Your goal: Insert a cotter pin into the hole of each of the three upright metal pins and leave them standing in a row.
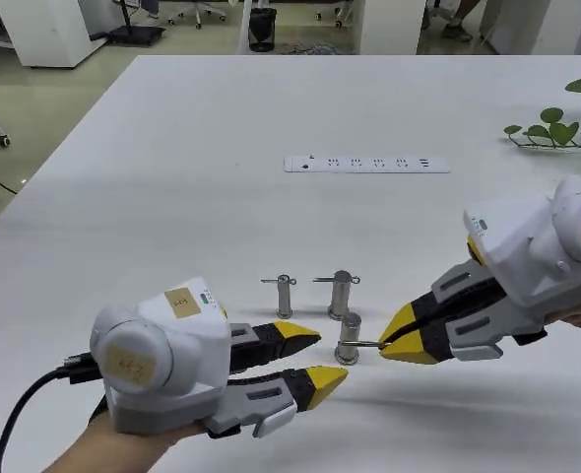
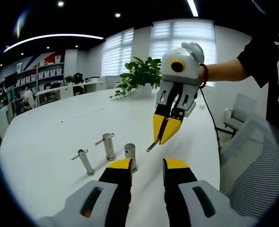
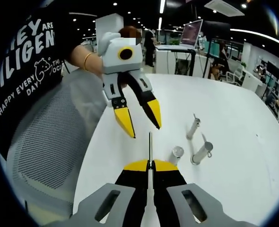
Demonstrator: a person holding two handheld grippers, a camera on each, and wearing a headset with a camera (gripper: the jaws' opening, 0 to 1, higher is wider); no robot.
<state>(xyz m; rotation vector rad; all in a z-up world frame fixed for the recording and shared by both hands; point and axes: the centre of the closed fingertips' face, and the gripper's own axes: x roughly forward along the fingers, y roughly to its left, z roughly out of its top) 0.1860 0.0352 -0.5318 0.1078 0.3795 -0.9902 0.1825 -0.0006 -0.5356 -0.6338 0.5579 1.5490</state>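
Three upright metal pins stand on the white table [image 1: 172,197]. The two rear pins [image 1: 285,295] [image 1: 341,292] each carry a cotter pin through the top. The front pin [image 1: 349,338] [image 2: 130,155] [image 3: 176,153] has none. My right gripper [image 1: 393,346] [image 3: 150,165] is shut on a thin cotter pin [image 1: 367,344] [image 3: 150,145] [image 2: 152,145], whose tip points at the front pin's head from the right, a little short of it. My left gripper [image 1: 317,359] [image 2: 149,165] hovers open just left of the front pin, holding nothing.
A white power strip [image 1: 366,165] lies farther back at the table's middle. A leafy plant [image 1: 564,122] sits at the far right edge. Office chairs and furniture stand on the floor beyond the table.
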